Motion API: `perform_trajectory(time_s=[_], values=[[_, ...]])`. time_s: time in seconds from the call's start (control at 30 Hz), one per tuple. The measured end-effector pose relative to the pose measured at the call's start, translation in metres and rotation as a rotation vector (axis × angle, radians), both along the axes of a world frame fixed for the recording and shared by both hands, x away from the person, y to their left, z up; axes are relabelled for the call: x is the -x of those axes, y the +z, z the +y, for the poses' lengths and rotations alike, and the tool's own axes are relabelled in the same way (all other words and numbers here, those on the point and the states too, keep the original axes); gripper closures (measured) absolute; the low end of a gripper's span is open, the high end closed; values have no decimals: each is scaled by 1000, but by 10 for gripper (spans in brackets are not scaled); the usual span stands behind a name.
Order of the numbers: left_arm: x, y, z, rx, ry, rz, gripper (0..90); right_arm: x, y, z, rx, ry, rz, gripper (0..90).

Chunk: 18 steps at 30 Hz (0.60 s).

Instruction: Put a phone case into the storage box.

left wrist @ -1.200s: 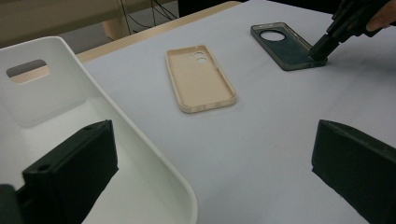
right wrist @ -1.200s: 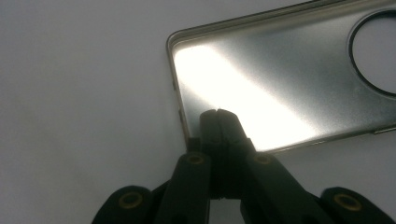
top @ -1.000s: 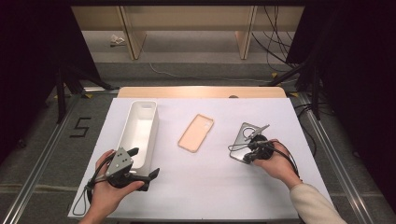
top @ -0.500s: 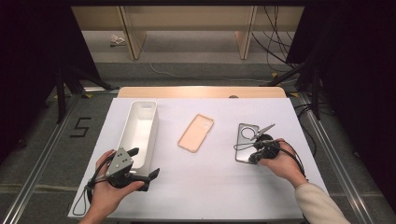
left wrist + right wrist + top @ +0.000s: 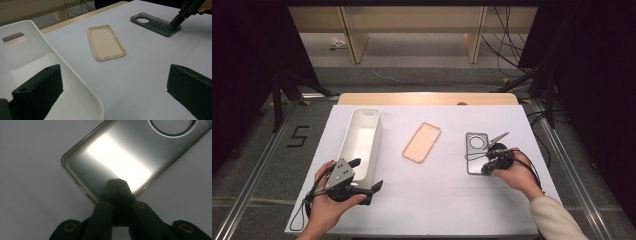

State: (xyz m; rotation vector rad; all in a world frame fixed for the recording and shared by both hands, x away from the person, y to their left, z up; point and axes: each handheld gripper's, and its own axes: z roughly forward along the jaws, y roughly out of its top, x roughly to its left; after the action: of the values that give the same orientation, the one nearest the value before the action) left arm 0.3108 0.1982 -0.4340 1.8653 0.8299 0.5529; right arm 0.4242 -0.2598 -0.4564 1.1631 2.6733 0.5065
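The right claw (image 5: 490, 161), jaws closed together, rested on the near end of the dark case (image 5: 476, 152), whose long axis ran near-to-far; the left claw (image 5: 362, 176) stood open, well apart.

Bare table (image 5: 512, 112) lies between the white bin (image 5: 362, 140), tan case (image 5: 422, 142) and dark case (image 5: 476, 152).

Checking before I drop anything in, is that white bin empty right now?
Empty as far as visible: the white bin shows only bare white floor, though the left claw hides part.
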Motion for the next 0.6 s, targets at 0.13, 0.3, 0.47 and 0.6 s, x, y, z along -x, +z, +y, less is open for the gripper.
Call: perform_trajectory(time_s=[0.13,0.3,0.47,0.6], values=[[0,0,0,0,0,0,0,-1,0,-2,5,-7,-6,900],[0,0,0,0,0,-1,0,0,1,-2,2,-2,-7,893],[0,0,0,0,-1,1,0,1,10,1,0,86,-76,712],[0,0,0,0,-2,1,0,3,18,8,78,271,-103,512]])
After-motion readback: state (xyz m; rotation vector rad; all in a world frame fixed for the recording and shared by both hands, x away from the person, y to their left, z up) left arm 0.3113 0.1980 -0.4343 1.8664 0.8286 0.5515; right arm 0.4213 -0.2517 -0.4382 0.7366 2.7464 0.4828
